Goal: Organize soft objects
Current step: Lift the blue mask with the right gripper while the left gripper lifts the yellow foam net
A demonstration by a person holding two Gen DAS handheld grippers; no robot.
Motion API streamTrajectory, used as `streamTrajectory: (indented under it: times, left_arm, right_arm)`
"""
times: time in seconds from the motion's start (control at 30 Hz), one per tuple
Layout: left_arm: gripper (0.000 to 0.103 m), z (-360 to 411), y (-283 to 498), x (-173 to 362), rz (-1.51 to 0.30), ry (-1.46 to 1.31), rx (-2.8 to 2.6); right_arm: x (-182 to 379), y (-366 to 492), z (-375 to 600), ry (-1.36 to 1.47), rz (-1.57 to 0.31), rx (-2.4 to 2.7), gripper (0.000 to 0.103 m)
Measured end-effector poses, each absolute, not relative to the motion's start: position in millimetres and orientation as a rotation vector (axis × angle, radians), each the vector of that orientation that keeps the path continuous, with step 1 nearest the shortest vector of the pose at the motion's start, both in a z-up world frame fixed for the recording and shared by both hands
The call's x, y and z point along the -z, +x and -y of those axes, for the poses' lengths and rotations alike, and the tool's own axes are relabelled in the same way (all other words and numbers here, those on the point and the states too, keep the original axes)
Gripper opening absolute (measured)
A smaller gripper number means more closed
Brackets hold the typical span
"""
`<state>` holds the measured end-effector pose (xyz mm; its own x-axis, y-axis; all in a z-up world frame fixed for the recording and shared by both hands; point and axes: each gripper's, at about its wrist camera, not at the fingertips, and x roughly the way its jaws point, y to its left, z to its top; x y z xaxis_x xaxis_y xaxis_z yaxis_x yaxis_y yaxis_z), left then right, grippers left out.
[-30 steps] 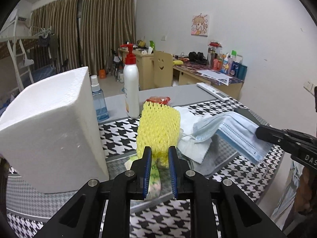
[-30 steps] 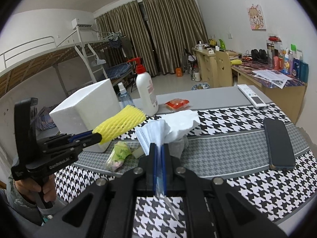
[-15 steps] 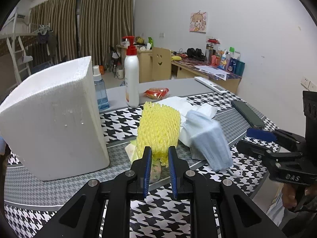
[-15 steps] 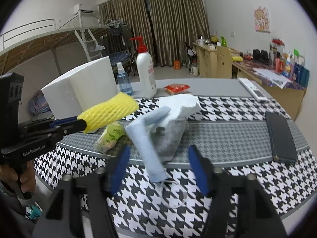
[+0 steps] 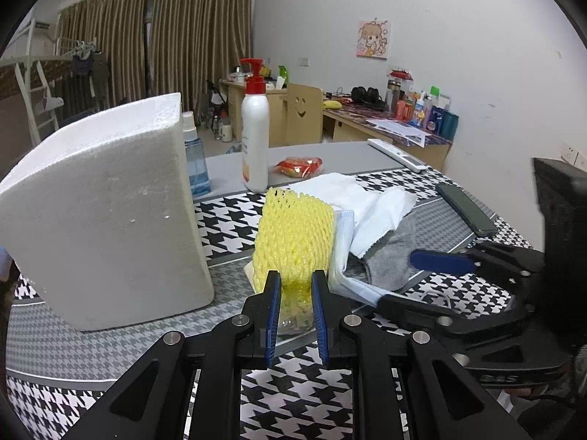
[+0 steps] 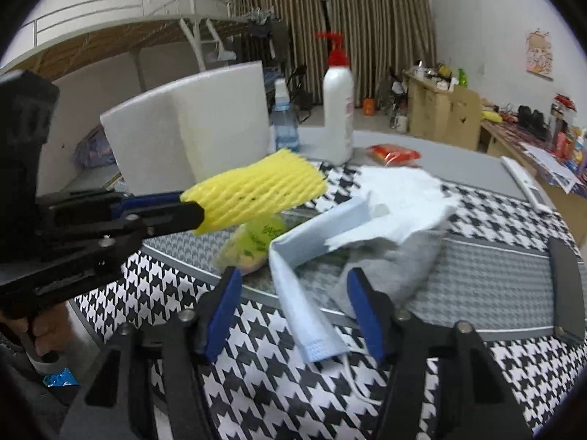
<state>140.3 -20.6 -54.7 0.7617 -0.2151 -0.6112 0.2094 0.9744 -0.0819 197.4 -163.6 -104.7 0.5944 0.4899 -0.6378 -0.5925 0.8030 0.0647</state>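
The yellow foam net sleeve point(image 5: 293, 242) is hanging above the table, pinched at its near end by the left gripper point(image 5: 296, 295), whose jaws are standing nearly together on it; below it a green packet point(image 6: 253, 245) is lying on the houndstooth tablecloth point(image 6: 256, 377). Just beside it, the blue face mask point(image 6: 301, 293) is lying draped off the pile of white tissue point(image 6: 400, 201) and grey sock point(image 6: 396, 267), its lower end between the pads of the right gripper point(image 6: 299, 311), which are standing apart and closing without yet touching it. The risk, as I judge it, is that the closing pads are catching only the mask's ear loop point(image 6: 352, 377) or the sock's edge, dragging the whole pile askew. A white foam block point(image 5: 102, 212) is standing near on the left.
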Motion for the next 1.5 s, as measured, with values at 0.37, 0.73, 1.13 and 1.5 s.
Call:
streamTrajectory:
  times: [0.37,0.73,1.13,1.5]
  left_arm:
    - [0.018,10.7,144.2,61.5,-0.69,-0.022,0.239]
    - [0.018,9.3,147.3,60.7,-0.685,-0.027,0.243]
    - [0.018,5.8,125.7,43.0,-0.617,-0.023,0.241]
    - [0.018,-1.2,110.1,27.3,-0.563,-0.041,0.236]
  right_arm:
    - [123.9,218.3,142.5,-0.196,-0.793,-0.619,0.026]
    - [121.6,221.7,147.3,-0.134,-0.799,-0.632,0.009]
    - [90.9,201.2,157.2,-0.07,-0.691,-0.645,0.006]
    - [65.8,187.0,171.7,-0.032,-0.614,-0.64,0.006]
